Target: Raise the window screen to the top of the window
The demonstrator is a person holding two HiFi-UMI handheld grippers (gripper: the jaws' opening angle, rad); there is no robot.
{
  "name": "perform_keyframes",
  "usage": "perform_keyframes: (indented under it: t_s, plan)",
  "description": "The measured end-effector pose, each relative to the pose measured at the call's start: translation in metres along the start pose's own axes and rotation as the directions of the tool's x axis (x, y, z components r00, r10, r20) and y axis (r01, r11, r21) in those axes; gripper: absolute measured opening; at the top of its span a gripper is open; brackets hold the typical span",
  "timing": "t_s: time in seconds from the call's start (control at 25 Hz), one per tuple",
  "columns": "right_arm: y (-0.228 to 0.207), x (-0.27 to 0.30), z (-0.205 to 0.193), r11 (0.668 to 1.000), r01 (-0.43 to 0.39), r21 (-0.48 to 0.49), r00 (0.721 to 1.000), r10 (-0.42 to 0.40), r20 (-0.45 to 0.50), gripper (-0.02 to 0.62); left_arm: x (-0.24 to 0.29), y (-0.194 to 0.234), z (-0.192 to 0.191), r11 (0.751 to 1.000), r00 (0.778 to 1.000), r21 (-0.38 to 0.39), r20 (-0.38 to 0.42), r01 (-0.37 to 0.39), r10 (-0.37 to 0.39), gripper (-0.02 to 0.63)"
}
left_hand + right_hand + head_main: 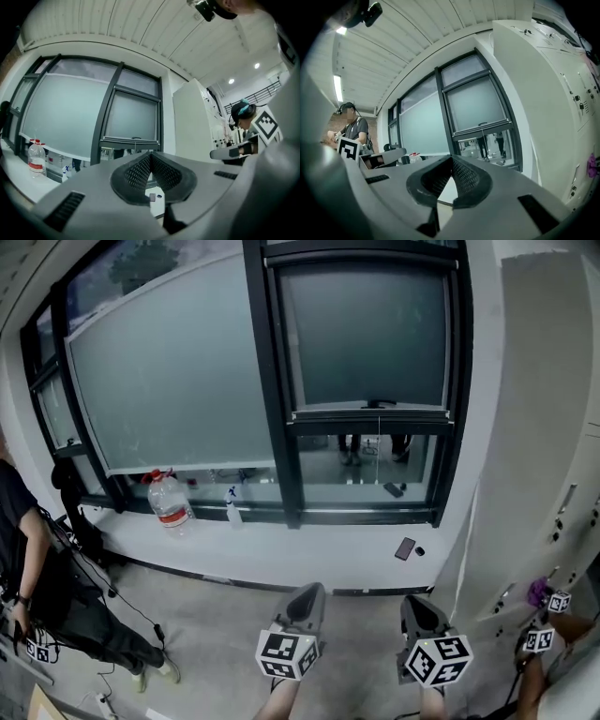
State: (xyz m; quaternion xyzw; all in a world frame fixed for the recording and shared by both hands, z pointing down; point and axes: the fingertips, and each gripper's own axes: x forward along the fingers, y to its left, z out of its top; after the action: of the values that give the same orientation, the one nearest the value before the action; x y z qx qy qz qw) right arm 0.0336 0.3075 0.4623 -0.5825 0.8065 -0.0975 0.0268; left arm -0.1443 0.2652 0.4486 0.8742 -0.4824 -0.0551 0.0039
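Left gripper (307,594) and right gripper (419,607): both had jaws pressed together on nothing, held level and side by side over the floor, well short of the sill (281,554). Window screen (366,334): it was in the right-hand window, its bottom bar (370,414) hanging partway down with clear glass left below. On the sill stood a water bottle (170,502), a spray bottle (232,505) and a phone (405,548).

No readable text, labels or numbers
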Motion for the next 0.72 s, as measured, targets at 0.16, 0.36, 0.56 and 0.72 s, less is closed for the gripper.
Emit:
perform_keyframes:
  t_s: [0.16,0.36,0.56,0.72]
  plan:
    - [-0.007,-0.007,-0.001,1.0,-0.025,-0.005,1.0,0.025,0.015,0.006,0.002,-0.007,-0.011,1.0,1.0,-0.016,-0.018,0.001,-0.002,0.003]
    - [-0.028,-0.011,-0.001,0.998,-0.063,0.004,0.998,0.063,0.003,0.008,0.013,-0.014,-0.022,0.999,1.0,-0.041,-0.017,-0.002,0.002,0.003]
    - [-0.051,-0.008,-0.012,1.0,-0.021,0.01,1.0,0.021,0.002,0.008,0.018,-0.018,-0.031,0.999,1.0,-0.041,-0.02,-0.009,0.008,0.002]
    - [-0.077,0.008,-0.027,0.995,0.098,0.036,0.995,-0.097,-0.028,0.006,0.03,-0.016,-0.039,0.999,1.0,-0.034,-0.028,-0.005,0.004,0.003]
